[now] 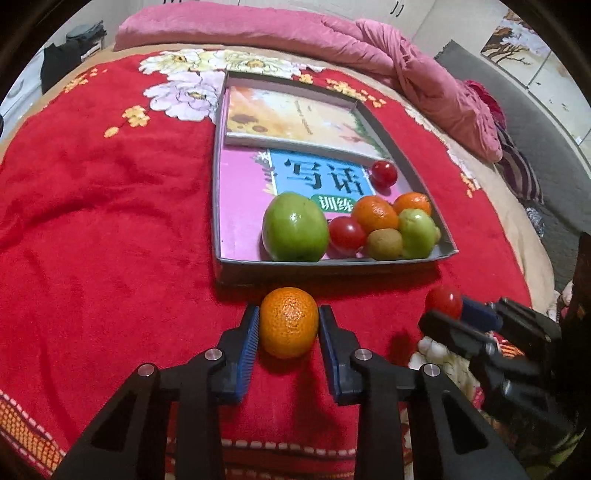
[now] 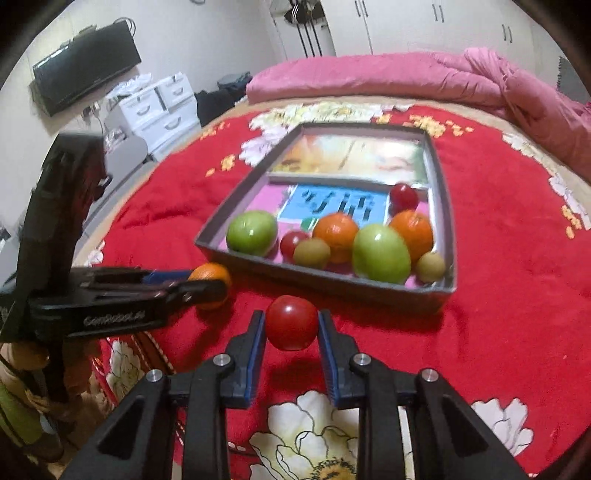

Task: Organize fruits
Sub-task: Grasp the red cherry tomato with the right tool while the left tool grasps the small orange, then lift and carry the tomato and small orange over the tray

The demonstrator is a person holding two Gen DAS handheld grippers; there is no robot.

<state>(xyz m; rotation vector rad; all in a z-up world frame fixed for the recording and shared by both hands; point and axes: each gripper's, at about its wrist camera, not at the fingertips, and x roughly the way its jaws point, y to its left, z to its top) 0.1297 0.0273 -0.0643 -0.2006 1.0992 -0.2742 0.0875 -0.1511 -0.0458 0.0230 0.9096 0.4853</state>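
My left gripper (image 1: 289, 317) is shut on an orange (image 1: 289, 322) just above the red blanket, in front of the grey box (image 1: 332, 264). My right gripper (image 2: 291, 323) is shut on a red tomato (image 2: 291, 322), also in front of the box (image 2: 325, 280). The box holds a large green apple (image 1: 294, 228), a smaller green apple (image 1: 417, 233), two oranges (image 1: 375, 214), tomatoes (image 1: 346, 235) and a kiwi (image 1: 385, 243), grouped at its near end on books. The left gripper with its orange (image 2: 210, 280) shows at the left of the right wrist view.
The red flowered blanket (image 1: 110, 221) covers the bed. A pink quilt (image 1: 332, 33) lies bunched along the far edge. Books (image 1: 295, 118) fill the box's far half. White drawers (image 2: 159, 107) and a wall TV (image 2: 85, 66) stand beyond the bed.
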